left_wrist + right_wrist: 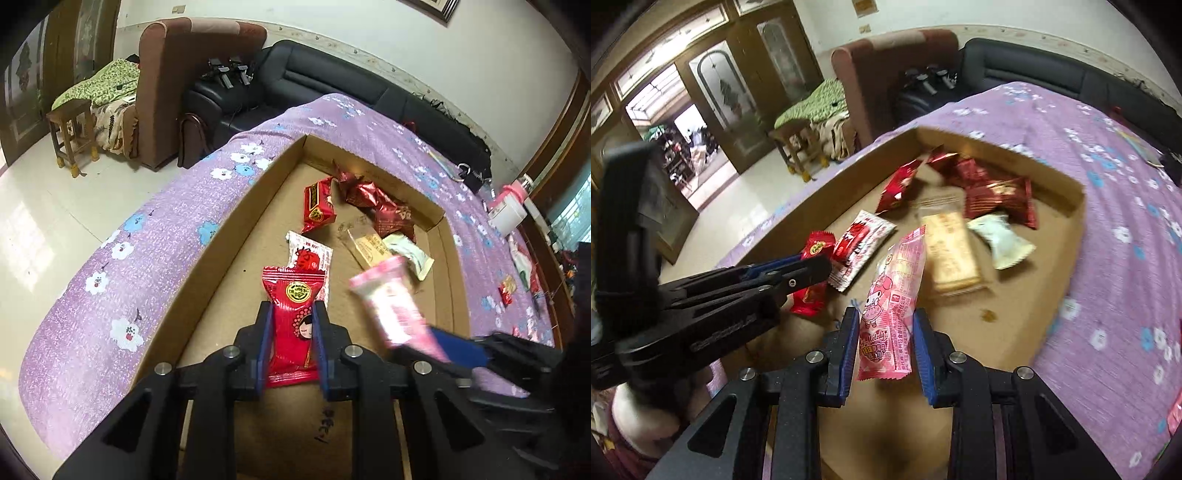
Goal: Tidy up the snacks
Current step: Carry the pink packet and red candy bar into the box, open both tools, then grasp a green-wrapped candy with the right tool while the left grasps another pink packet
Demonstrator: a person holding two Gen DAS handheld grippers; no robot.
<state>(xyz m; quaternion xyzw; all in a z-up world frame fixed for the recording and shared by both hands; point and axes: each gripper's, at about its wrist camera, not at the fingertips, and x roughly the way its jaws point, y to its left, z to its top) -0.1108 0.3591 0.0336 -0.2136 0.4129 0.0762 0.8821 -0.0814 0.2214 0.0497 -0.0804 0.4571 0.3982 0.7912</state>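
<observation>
Right fingers [886, 343] clamp pink "My Melody" packet [894, 295]; left fingers [291, 336] grip red snack [291, 325], seemingly over cardboard tray [221, 229]

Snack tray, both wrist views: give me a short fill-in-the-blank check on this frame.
1. The left gripper is shut on a ____ snack packet.
2. The right gripper holds a ____ packet.
3. The cardboard tray sits on a ____ floral cloth.

Missing words: red; pink; purple

White wall [332, 22], glossy pale floor [33, 206], brown armchair [166, 74], black sofa [332, 81]
</observation>
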